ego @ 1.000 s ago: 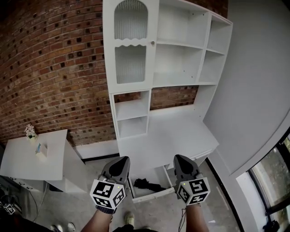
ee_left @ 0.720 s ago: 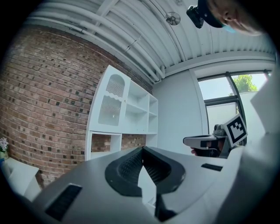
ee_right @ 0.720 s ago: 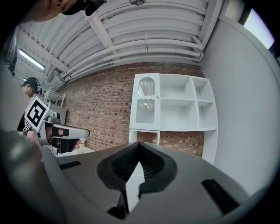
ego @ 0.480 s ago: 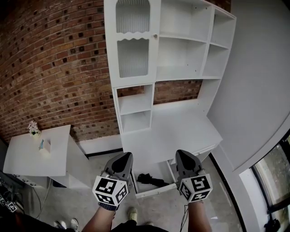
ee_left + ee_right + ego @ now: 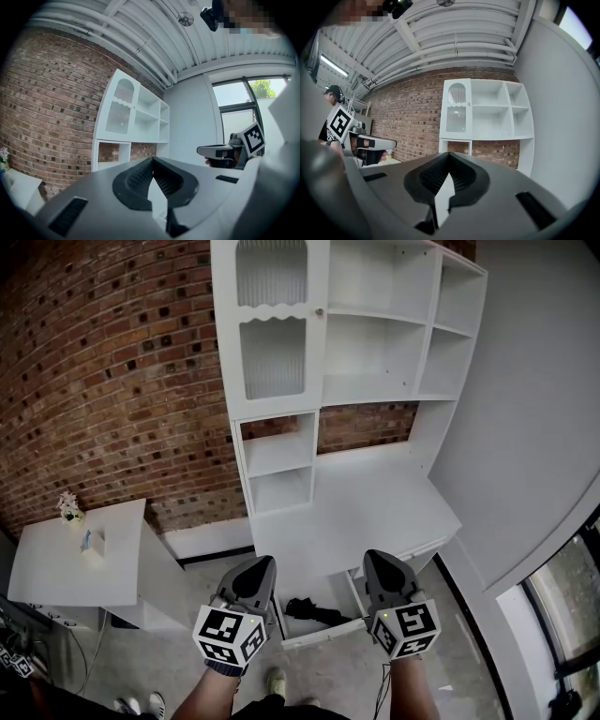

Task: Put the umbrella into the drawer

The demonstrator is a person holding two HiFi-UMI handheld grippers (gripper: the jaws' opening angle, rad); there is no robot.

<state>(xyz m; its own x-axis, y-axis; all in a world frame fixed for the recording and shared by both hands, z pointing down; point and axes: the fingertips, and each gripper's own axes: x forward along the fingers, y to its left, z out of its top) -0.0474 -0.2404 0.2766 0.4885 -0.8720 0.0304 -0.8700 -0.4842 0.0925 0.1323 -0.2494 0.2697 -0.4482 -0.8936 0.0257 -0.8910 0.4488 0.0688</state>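
Observation:
The black folded umbrella (image 5: 314, 611) lies inside the open white drawer (image 5: 319, 637) at the foot of the white desk-and-shelf unit (image 5: 352, 512). My left gripper (image 5: 260, 563) hovers above the drawer's left side, level, with its jaws shut and nothing in them. Over the drawer's right side my right gripper (image 5: 376, 557) is held the same way, shut and empty. In the left gripper view the closed jaw tips (image 5: 152, 159) point at the shelf unit, with the right gripper (image 5: 220, 151) beside them. The right gripper view shows its own closed tips (image 5: 449, 153) and the left gripper (image 5: 370, 143) off to the left.
A brick wall (image 5: 112, 381) runs behind the unit. A low white table (image 5: 56, 577) with a small flower and a box stands at the left. A plain white wall (image 5: 534, 427) rises at the right. A person in a cap (image 5: 333, 93) stands at the far left.
The head view has shifted slightly, so the unit sits a little further right and lower in the picture. Both grippers and the umbrella have kept their places.

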